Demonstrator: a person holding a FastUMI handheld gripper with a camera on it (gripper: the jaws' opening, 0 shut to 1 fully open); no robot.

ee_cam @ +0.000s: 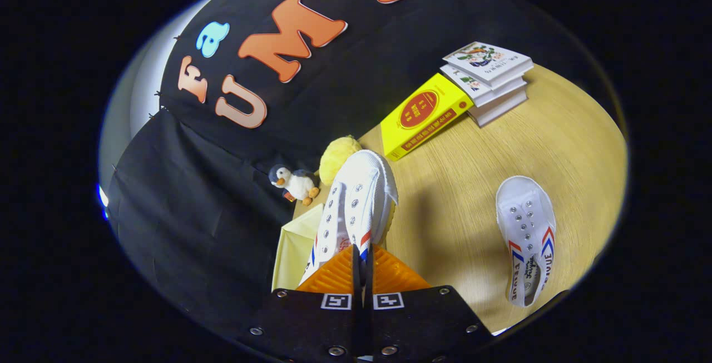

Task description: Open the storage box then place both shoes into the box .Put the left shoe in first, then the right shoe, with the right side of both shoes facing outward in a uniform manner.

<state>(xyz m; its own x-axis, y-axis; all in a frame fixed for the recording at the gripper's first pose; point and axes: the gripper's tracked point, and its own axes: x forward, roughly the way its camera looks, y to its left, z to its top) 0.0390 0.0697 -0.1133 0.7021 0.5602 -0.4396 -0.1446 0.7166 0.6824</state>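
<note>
We've got the gripper [361,252] w/ fingers pinched together on the collar of a white shoe [356,207], toe pointing away. It hangs over the pale storage box [297,240] (penguin toy [295,182] just beyond). 2nd shoe [525,235] lies on the wooden table [461,185], well apart from the fingers, near the yellow book [425,115].

A light wood-grain tabletop [473,185] carries everything here. Along its far edge, against the booth's black cloth wall, sits a stack of white books [489,76], and a yellow book [425,114] leans tilted against that stack. Further along the same edge are a round yellow plush [335,154] and a small penguin toy [295,181] — the two just beside each other. A white shoe [527,235] with red and blue stripes lies out on the open wood, well apart from the books, its opening facing up.
</note>
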